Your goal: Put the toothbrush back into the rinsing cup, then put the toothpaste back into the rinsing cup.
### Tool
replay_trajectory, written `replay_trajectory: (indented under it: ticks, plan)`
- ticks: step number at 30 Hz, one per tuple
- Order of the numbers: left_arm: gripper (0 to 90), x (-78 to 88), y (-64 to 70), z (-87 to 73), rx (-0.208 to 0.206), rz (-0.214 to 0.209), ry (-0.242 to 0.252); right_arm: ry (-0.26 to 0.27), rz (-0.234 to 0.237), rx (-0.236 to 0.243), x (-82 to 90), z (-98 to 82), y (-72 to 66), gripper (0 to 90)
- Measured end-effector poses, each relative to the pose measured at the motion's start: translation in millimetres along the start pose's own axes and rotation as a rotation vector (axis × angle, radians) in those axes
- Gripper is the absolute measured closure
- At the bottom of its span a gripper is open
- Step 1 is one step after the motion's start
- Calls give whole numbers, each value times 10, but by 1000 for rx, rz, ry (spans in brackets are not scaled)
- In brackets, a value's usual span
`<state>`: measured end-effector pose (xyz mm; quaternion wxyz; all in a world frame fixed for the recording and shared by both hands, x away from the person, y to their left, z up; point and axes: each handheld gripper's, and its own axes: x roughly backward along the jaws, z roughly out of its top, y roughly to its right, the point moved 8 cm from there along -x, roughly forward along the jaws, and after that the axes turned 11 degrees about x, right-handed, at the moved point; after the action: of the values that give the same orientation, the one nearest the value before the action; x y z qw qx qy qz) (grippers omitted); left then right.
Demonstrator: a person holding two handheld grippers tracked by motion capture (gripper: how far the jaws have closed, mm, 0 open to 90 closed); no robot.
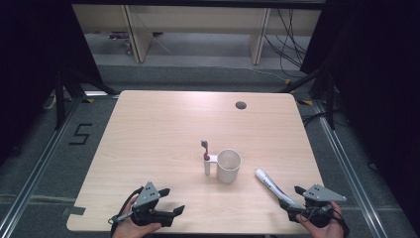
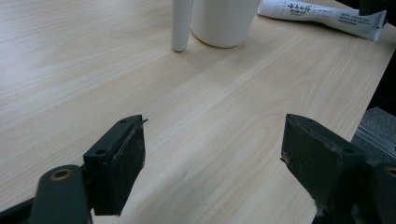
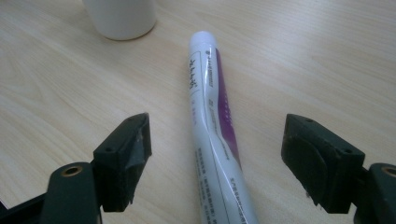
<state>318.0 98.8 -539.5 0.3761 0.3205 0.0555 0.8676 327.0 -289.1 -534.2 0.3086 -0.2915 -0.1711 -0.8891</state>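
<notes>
A white toothpaste tube (image 1: 271,185) with purple print lies on the wooden table (image 1: 163,124), right of a white cup (image 1: 228,165). A slim white holder (image 1: 207,165) with a red and grey toothbrush (image 1: 205,148) stands against the cup's left side. My right gripper (image 1: 293,202) is open at the front right, its jaws on either side of the tube's (image 3: 212,112) crimped end without touching it. My left gripper (image 1: 173,200) is open at the front left, with only bare tabletop between its jaws. From it the cup (image 2: 223,21) and holder (image 2: 181,23) stand ahead.
A round cable hole (image 1: 241,105) sits near the table's far right edge. Black curtains flank both sides, with tripod legs and cables on the floor beyond. The right table edge (image 2: 373,79) lies close to the tube (image 2: 322,16).
</notes>
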Motion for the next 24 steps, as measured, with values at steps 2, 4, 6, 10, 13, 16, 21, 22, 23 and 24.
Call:
replay_trajectory:
  ticks: [2, 4, 6, 10, 13, 16, 21, 22, 23, 24]
  plan:
    - [211, 21, -5, -18, 3, 5, 0, -10, -5, -24, 11, -10, -10, 253]
    - [211, 34, -3, -31, 7, 7, -1, -9, -3, -23, 14, -10, -9, 252]
    - [211, 42, 5, -48, 8, 8, 5, -3, -3, -4, 12, -8, 9, 253]
    - [209, 51, 15, -117, -2, 15, -11, 6, -15, 15, 22, 1, 16, 253]
    - [207, 52, 40, -198, -19, 11, -43, -7, 3, -3, 30, -10, -12, 253]
    - [206, 49, 77, -243, -27, 9, -48, -3, -12, 12, 36, -7, 3, 253]
    - [206, 52, 65, -254, -33, 13, -53, -3, -9, 16, 52, 0, -26, 277]
    - [206, 46, 65, -253, -32, 11, -51, -10, -3, -8, 59, -4, -55, 281]
    - [206, 48, 60, -256, -37, 13, -57, -13, -4, -1, 68, -7, -50, 292]
    - [206, 43, 61, -257, -40, 12, -58, -21, 4, -21, 75, -14, -81, 316]
